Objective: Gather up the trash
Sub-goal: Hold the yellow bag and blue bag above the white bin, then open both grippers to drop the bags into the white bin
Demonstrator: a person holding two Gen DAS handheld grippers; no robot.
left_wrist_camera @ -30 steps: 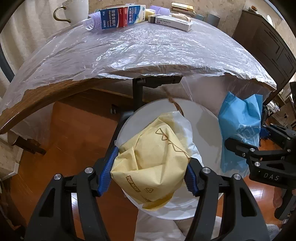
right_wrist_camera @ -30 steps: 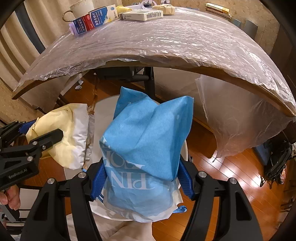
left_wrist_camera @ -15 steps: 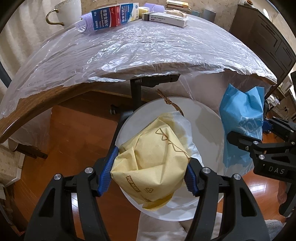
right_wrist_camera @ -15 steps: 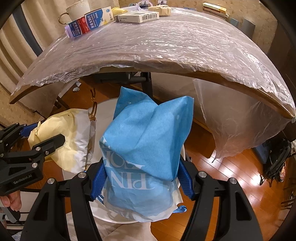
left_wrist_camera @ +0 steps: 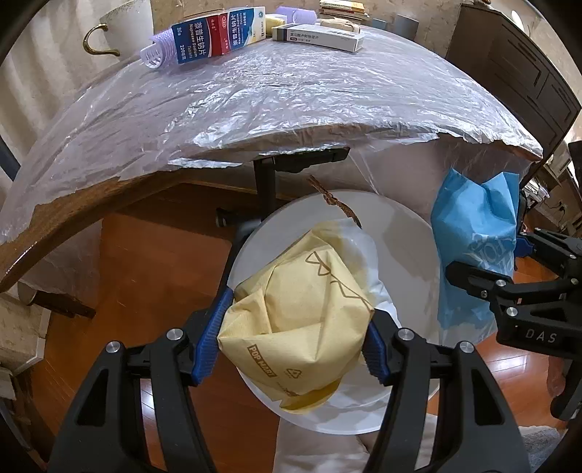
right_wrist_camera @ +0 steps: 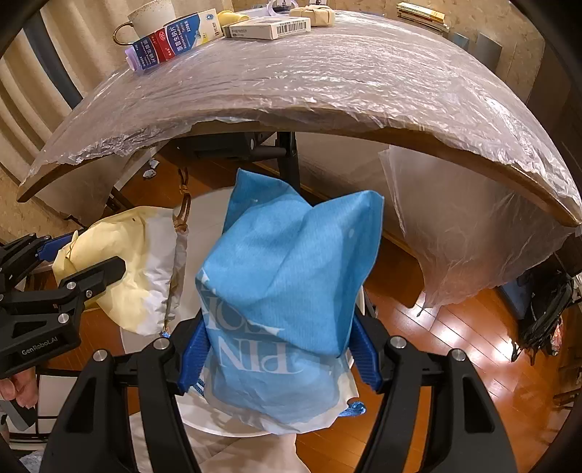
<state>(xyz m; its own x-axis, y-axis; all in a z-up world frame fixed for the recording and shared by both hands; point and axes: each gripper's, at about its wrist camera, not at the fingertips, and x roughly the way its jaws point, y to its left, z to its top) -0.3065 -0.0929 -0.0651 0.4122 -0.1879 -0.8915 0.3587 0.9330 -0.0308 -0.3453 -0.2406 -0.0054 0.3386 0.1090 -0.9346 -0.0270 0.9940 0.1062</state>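
Observation:
My left gripper is shut on a crumpled yellow paper bag, held over a round white stool seat below the table's near edge. A brown cord handle sticks up from the bag. My right gripper is shut on a crumpled blue paper bag with white lettering, held over the same seat. In the left wrist view the blue bag and the right gripper hang at the right. In the right wrist view the yellow bag and the left gripper sit at the left.
A wooden table under a clear plastic sheet spans the top. On its far side are a white mug, a blue and red medicine box, a white box and books. Plastic hangs off the edge. Below lies wooden floor.
Both grippers keep their hold on the bags. The table and its boxes have shifted slightly in both views; the bags stay where they were between the fingers.

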